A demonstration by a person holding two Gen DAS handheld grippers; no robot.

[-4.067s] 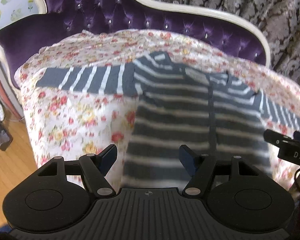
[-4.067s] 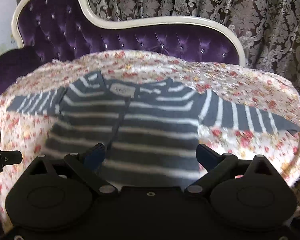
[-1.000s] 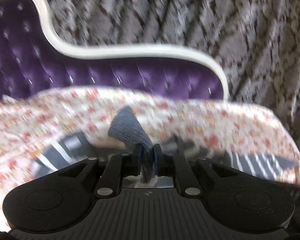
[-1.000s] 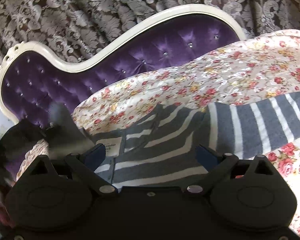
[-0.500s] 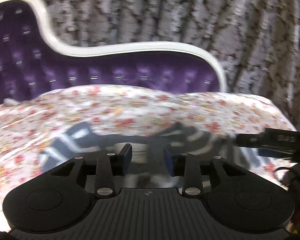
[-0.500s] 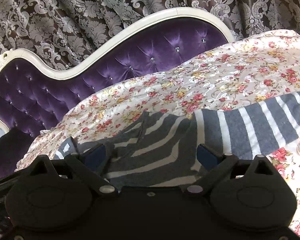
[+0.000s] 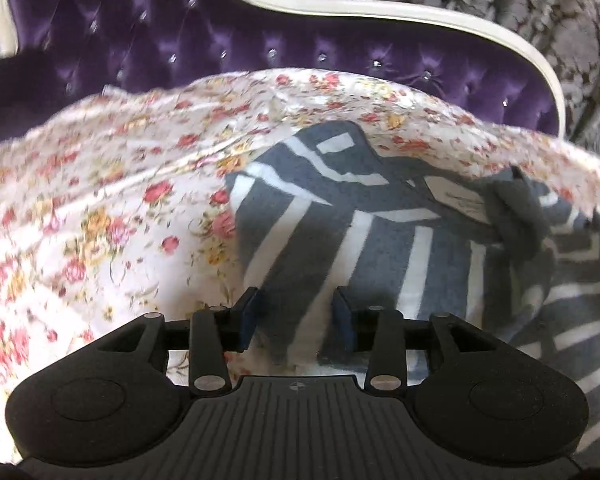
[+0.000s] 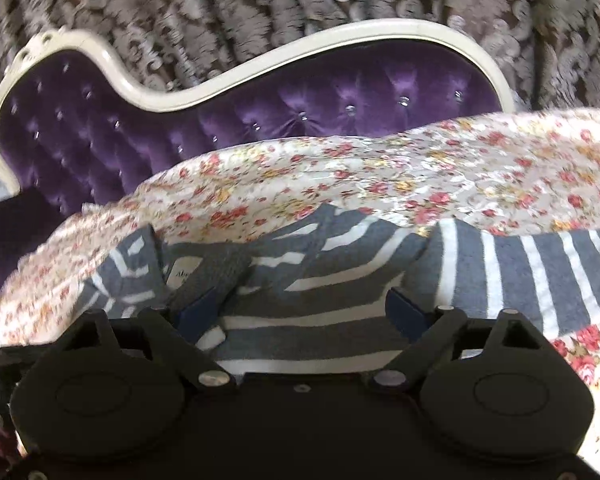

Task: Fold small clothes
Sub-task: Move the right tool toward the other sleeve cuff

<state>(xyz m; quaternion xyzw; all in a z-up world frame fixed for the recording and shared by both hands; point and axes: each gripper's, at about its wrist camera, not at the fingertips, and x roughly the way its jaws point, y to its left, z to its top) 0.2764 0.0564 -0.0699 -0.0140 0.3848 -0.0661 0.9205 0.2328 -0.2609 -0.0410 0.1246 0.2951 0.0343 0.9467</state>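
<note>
Grey-striped top (image 7: pixel 380 240) on floral sheet (image 7: pixel 100 220), one sleeve folded across body. Left tongs (image 7: pixel 296 320) part-spread; right tongs (image 8: pixel 300 308) spread wide, both empty.

striped top (image 8: pixel 320 312) sleeve cut off right, neck label (image 7: pixel 458 200) print unreadable

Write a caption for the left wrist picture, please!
Open left tool over a striped top, sleeve folded in, on a flowery sheet.
</note>
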